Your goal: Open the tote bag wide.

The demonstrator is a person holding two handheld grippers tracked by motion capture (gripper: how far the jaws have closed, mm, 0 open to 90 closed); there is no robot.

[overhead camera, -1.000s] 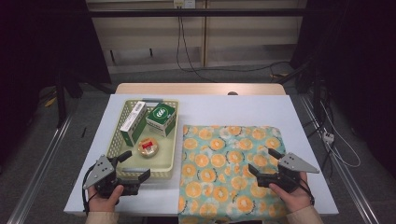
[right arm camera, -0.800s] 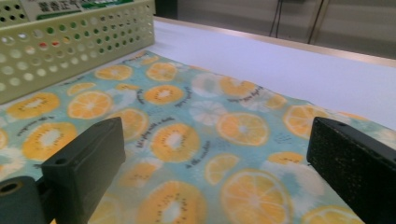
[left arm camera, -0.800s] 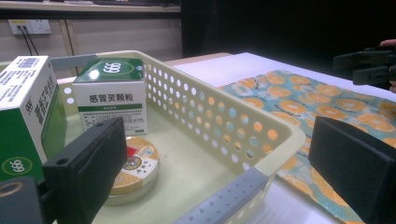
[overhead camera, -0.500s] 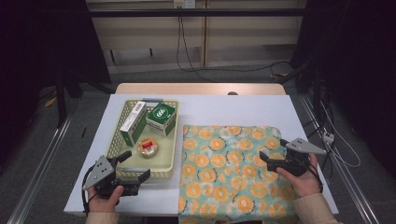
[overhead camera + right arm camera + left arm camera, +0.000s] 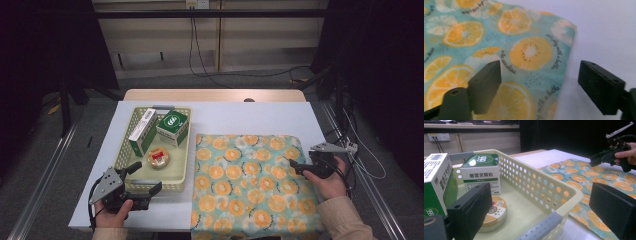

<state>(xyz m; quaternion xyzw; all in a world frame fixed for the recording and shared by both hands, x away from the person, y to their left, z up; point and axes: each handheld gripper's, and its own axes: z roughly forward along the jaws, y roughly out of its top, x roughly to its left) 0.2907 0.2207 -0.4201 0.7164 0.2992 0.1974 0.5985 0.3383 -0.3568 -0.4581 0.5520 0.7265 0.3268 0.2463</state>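
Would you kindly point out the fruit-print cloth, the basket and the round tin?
fruit-print cloth (image 5: pixel 250 185), high view, its middle.
basket (image 5: pixel 183 165), high view, its right wall.
round tin (image 5: pixel 158 157), high view, its lid.

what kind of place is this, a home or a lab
Likely a lab or recording room: a plain white table on a grey floor, loose cables along the wall, and a wall socket behind the basket.

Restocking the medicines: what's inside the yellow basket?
The basket holds two green-white boxes and a round tin; anything beneath them is hidden.
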